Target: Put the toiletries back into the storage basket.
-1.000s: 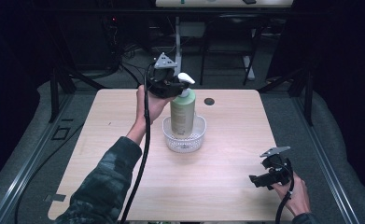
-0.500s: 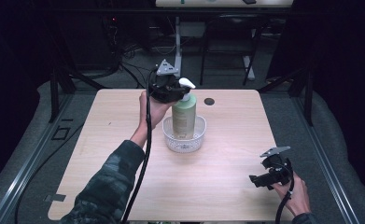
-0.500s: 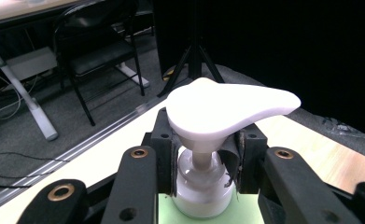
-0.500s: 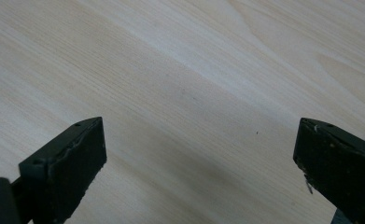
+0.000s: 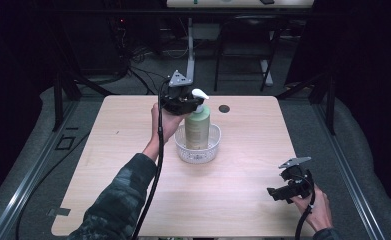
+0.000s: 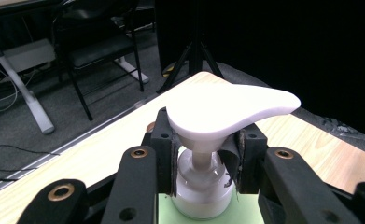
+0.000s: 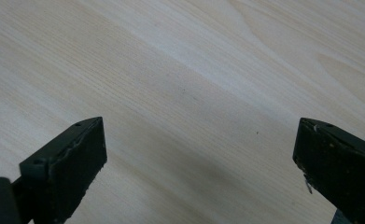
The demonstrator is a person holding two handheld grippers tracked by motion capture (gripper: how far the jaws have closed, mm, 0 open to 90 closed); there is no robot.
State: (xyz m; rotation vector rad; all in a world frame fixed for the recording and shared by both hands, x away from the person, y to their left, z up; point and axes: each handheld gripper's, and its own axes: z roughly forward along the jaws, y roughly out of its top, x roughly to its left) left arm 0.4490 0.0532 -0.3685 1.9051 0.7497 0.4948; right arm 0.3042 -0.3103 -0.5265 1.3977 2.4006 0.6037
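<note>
One pump bottle (image 5: 198,127) in one basket (image 5: 197,150), neck clamped by left gripper (image 5: 183,102).

**Bright table, dark room**

You work under overhead light: the wooden table (image 5: 133,150) is evenly lit while the surroundings fall to near black. Between your left jaws the white pump head (image 6: 227,109) glares, nearly blown out. Below your right jaws a soft shadow smears the grain, and both jaw bases blur.

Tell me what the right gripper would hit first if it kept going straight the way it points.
Most likely the bare wooden tabletop. The right gripper has its jaws wide apart with nothing between them, angled down at the wood; how far off is unclear.
</note>
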